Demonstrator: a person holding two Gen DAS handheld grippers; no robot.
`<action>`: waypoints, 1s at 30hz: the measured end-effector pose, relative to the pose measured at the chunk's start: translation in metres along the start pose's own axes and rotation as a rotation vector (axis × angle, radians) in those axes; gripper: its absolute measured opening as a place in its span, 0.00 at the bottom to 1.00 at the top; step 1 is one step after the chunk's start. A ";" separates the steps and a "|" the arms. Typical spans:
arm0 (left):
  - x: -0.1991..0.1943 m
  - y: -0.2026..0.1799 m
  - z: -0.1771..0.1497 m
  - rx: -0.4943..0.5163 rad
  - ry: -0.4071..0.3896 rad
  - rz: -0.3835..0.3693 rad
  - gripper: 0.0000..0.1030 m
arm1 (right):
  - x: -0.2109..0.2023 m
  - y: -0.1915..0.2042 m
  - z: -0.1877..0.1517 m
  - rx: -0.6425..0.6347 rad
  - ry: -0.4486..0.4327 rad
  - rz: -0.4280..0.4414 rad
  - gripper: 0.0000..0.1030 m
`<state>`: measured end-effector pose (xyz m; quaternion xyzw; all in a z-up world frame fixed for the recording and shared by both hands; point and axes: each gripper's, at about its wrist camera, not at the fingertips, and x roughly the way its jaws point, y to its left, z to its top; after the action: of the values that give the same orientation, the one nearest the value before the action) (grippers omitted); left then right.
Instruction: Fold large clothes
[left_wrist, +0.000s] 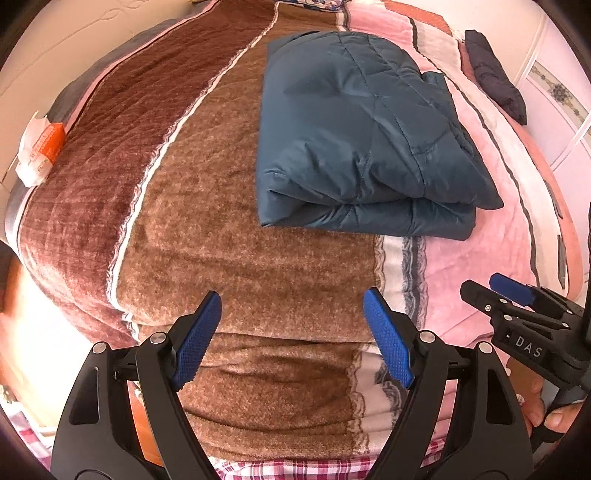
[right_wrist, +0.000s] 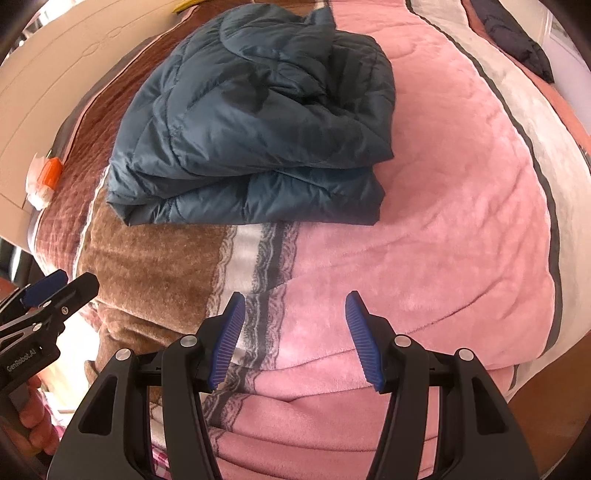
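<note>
1. Black, blue-padded, the left gripper (left_wrist: 291, 306) hangs over the brown stripe of the blanket (left_wrist: 258, 266), jaws apart and empty.
2. The right gripper (right_wrist: 295, 310) hangs just beside it over the pink stripe, jaws likewise apart, nothing between them.
3. Beyond both, apart from them, the folded teal jacket (left_wrist: 354, 140) lies on the blanket.
4. A dark garment (left_wrist: 496, 79) lies at the far right edge.

The folded quilted jacket (left_wrist: 362, 136) was dark teal. Under it, the blanket (left_wrist: 258, 266) ran in stripes of maroon, tan brown, white, grey and pink. At nine o'clock lay an orange-and-white packet (left_wrist: 42, 147). Both grippers' pads (right_wrist: 227, 339) were blue on black frames.
</note>
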<state>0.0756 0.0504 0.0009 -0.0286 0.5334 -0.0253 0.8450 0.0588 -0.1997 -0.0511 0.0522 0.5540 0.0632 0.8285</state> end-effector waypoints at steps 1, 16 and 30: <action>-0.002 0.000 0.000 -0.001 -0.006 0.000 0.76 | -0.001 0.002 0.000 -0.009 -0.005 0.000 0.55; -0.014 -0.001 -0.004 0.003 -0.048 -0.024 0.76 | -0.016 0.010 -0.004 -0.028 -0.045 -0.022 0.55; -0.018 -0.005 -0.004 0.024 -0.055 -0.046 0.76 | -0.021 0.003 -0.006 -0.001 -0.047 -0.038 0.55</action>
<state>0.0644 0.0464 0.0155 -0.0316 0.5087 -0.0504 0.8589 0.0455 -0.2004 -0.0335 0.0428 0.5351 0.0463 0.8424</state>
